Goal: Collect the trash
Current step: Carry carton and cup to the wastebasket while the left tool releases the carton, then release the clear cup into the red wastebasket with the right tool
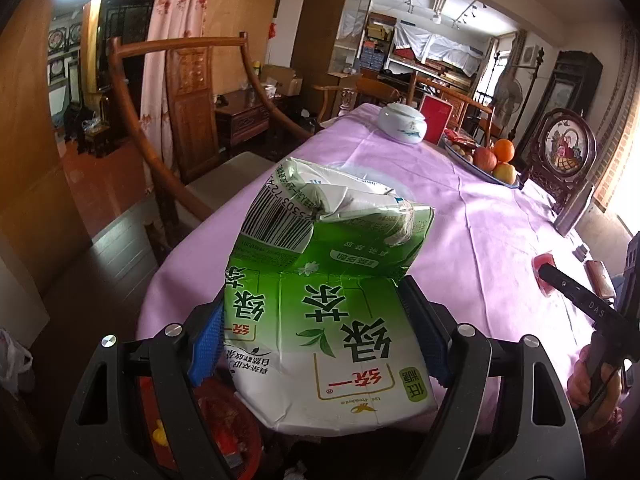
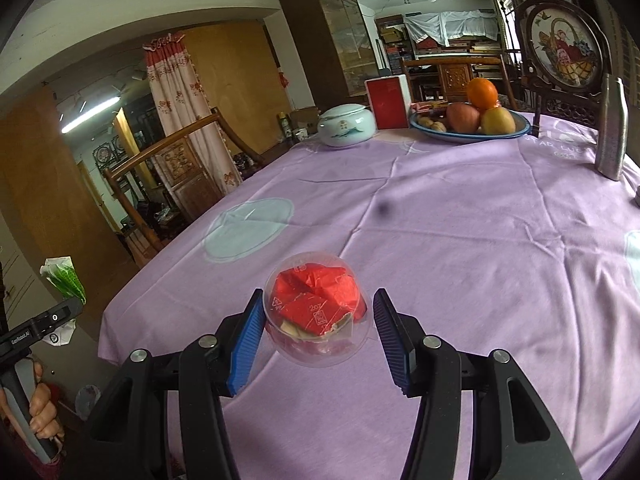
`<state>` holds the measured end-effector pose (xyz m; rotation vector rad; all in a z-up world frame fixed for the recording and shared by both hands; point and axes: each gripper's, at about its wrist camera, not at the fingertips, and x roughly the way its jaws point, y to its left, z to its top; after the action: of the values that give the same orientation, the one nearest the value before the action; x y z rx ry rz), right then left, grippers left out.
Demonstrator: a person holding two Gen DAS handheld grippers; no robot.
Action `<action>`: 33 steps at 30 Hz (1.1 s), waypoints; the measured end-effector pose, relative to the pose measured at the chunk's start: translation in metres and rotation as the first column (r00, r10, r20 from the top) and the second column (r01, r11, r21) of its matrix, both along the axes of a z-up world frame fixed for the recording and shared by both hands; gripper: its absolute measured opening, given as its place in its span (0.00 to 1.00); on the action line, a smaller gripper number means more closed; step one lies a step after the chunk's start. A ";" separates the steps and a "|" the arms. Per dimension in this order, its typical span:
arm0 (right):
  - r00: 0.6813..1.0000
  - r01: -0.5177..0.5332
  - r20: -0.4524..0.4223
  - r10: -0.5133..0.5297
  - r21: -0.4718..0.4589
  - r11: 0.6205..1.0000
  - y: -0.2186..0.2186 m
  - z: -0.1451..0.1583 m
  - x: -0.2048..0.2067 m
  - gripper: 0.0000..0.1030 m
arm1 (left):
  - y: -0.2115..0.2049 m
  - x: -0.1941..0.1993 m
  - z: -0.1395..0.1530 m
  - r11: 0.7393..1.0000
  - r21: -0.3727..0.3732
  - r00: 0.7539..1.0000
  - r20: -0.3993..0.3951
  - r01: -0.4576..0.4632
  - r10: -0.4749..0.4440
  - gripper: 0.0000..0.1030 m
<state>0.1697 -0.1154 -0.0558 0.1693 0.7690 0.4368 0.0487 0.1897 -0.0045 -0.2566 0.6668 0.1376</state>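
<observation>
Left wrist view: left gripper (image 1: 316, 320), tilted down over table (image 1: 480, 220) edge, clamps crushed green tea carton (image 1: 320, 280) betw. its pads, while right gripper (image 2: 316, 324), angled down too, pinches clear plastic cup (image 2: 316, 312) w/ red scraps above tablecloth.

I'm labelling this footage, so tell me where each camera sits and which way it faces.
Left wrist: on the left gripper, facing along the purple tablecloth; shows its fingers clamping a crushed green tea carton, and the right hand.
Right wrist: on the right gripper, facing across the table; a clear plastic cup of red wrapper sits between its fingers; the left hand shows.
Shared: white lidded ceramic jar, fruit plate.
</observation>
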 end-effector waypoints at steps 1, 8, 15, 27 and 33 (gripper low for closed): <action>1.000 -0.006 0.002 0.006 0.000 1.000 0.004 0.001 -0.005 0.53 | 0.005 -0.008 -0.001 1.000 -0.007 1.000 0.000 -0.003 0.003 0.75; 0.996 -0.085 0.029 0.085 -0.016 0.996 0.039 0.015 -0.044 0.53 | 0.032 -0.053 0.000 1.000 0.002 1.000 0.005 -0.029 0.029 0.75; 0.980 -0.188 0.067 0.189 -0.022 0.982 0.081 0.041 -0.082 0.53 | 0.067 -0.087 -0.009 0.997 0.032 0.996 -0.047 -0.068 0.069 0.75; 0.935 -0.353 0.016 0.354 -0.058 0.934 0.156 0.035 -0.120 0.53 | 0.111 -0.098 -0.111 0.997 -0.057 0.948 -0.317 -0.047 0.026 0.75; 0.914 -0.406 -0.031 0.405 -0.082 0.910 0.187 0.019 -0.127 0.53 | 0.125 -0.098 -0.148 0.990 -0.131 0.916 -0.400 -0.059 0.002 0.81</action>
<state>0.0425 0.0717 -0.0368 -0.0738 0.8362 0.7962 -0.0489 0.3147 -0.1525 -0.3807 1.0830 0.1756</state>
